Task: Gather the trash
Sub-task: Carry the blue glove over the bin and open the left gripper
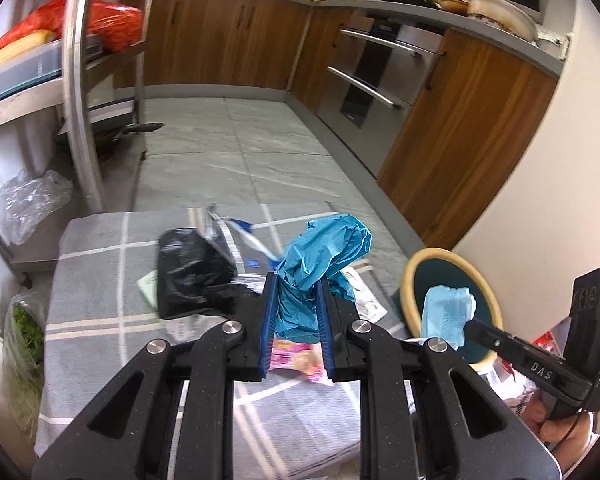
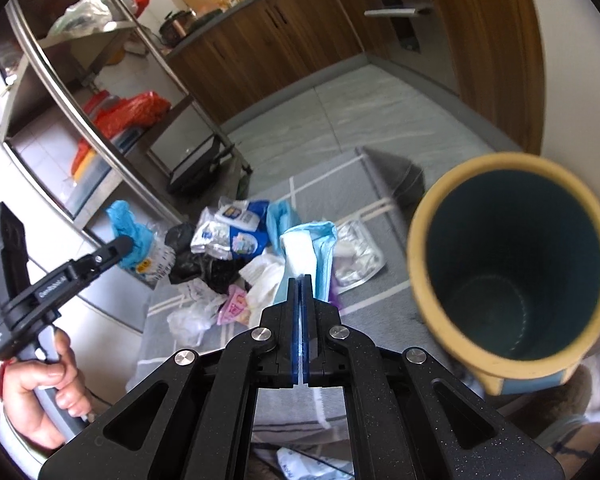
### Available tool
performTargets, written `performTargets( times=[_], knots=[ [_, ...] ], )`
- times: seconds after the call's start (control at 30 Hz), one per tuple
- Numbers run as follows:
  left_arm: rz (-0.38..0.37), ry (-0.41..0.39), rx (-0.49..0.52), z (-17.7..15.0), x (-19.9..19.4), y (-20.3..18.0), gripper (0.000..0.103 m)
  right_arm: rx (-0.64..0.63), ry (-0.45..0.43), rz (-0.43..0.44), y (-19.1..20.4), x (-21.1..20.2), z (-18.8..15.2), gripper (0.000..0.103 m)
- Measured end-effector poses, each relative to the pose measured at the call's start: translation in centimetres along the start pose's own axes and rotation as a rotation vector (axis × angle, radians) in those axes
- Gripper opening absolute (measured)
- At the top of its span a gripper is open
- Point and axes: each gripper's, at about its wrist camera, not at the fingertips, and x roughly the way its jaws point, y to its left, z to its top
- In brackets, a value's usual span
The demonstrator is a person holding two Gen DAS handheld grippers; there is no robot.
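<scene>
My left gripper (image 1: 297,280) is shut on a crumpled teal glove (image 1: 324,252), lifted above the grey checked mat (image 1: 100,280); the glove (image 2: 128,236) also shows in the right wrist view. My right gripper (image 2: 301,278) is shut on a light blue face mask (image 2: 310,246), held up beside the round bin (image 2: 512,268) with its tan rim and dark teal inside. In the left wrist view the mask (image 1: 448,312) hangs in front of the bin (image 1: 412,276). On the mat lies a trash pile: black bag (image 1: 188,276), blue-and-white wrappers (image 2: 236,232), pink wrapper (image 1: 296,360), white tissue (image 2: 264,280).
A steel shelf rack (image 1: 76,80) with red bags stands at the left. Wooden cabinets (image 1: 228,36) and an oven (image 1: 376,80) line the far wall. A silver foil pack (image 2: 356,256) lies on the mat near the bin. A hand (image 2: 40,392) grips the left gripper's handle.
</scene>
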Motion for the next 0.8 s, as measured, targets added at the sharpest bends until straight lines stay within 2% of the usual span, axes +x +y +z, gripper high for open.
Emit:
performTargets(
  times=[0.4,0.8],
  knots=[
    [-0.112,0.057,0.114,-0.1,3.6,-8.9,0.018,0.03,-0.112,-0.103,-4.1,-4.9,0.5,0.002],
    [-0.256,0.135,0.178,-0.8,9.7,-18.5,0.018,0.121,-0.145,-0.174,-9.6,-6.2,0.4,0.002]
  ],
)
